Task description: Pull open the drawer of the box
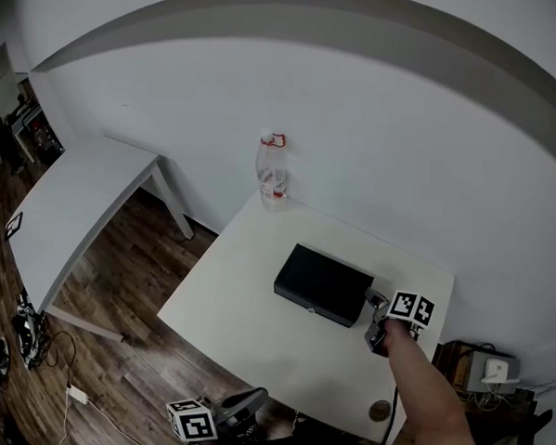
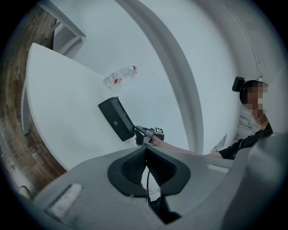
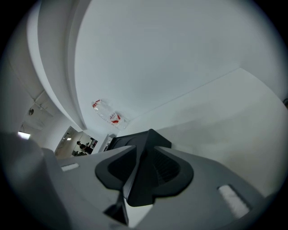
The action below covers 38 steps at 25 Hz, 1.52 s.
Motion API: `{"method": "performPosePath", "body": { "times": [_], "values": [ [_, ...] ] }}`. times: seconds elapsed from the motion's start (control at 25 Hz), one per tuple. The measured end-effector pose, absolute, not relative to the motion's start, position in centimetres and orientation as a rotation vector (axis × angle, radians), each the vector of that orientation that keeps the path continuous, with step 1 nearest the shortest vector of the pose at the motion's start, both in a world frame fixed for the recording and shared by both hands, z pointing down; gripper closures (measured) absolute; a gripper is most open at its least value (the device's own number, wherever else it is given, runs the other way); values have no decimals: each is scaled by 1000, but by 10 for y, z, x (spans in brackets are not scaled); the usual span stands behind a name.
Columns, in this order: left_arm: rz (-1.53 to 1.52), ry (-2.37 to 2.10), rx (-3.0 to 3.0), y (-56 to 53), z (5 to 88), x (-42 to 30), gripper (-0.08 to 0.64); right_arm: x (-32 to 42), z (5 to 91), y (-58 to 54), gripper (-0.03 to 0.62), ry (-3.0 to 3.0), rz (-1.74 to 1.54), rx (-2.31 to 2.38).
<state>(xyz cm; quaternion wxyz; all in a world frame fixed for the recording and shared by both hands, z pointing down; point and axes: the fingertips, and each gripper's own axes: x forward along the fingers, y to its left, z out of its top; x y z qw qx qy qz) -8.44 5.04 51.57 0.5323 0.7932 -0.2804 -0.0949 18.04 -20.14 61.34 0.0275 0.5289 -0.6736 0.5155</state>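
The flat black box point(image 1: 319, 282) lies in the middle of the white table point(image 1: 245, 327), its drawer front facing the near edge with a small round pull point(image 1: 309, 307); the drawer looks flush with the box. My right gripper point(image 1: 376, 317) is at the box's right end. In the right gripper view its jaws stand apart, with the corner of the box point(image 3: 151, 136) in the gap of the gripper point(image 3: 146, 155). My left gripper point(image 1: 235, 412) hangs low, off the table's near edge. Its pads point(image 2: 135, 164) are pressed together on nothing, and it looks toward the box point(image 2: 116, 118).
A clear plastic bottle with a red cap point(image 1: 272, 170) stands at the table's far edge by the wall. A small round disc point(image 1: 380, 411) lies near the front right corner. A second white table point(image 1: 75, 197) stands to the left over wooden floor, and cables point(image 1: 30, 339) lie there.
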Motion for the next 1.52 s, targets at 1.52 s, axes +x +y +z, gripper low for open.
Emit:
{"method": "performPosePath", "body": {
  "times": [1.52],
  "values": [
    [274,-818,2094,-71,594,-20,481,173,623,-208,485,-2018,1627,1670]
  ]
}}
